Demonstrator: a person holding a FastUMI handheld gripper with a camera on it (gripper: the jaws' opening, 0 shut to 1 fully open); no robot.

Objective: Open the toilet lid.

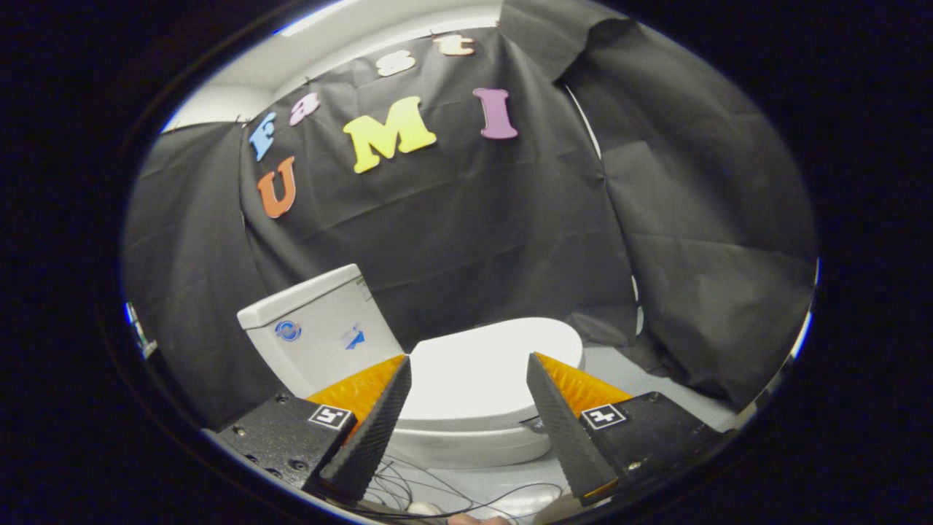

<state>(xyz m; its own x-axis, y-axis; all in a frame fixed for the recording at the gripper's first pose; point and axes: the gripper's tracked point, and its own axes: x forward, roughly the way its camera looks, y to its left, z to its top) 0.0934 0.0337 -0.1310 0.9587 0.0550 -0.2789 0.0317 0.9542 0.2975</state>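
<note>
My tool is spread wide, gripping nothing. The closed white toilet lid lies flat beyond and between my fingers, the tank behind it, thin dark cables on the floor below.

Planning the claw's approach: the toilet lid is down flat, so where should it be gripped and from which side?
Probably the toilet lid's front rim, the rounded edge farthest from the tank, since the hinge sits at the tank end. The lid lies closed and flat on the bowl, so coming in low from the front and lifting seems best. The claw is open, fingers spread, lid beyond them, untouched.
</note>
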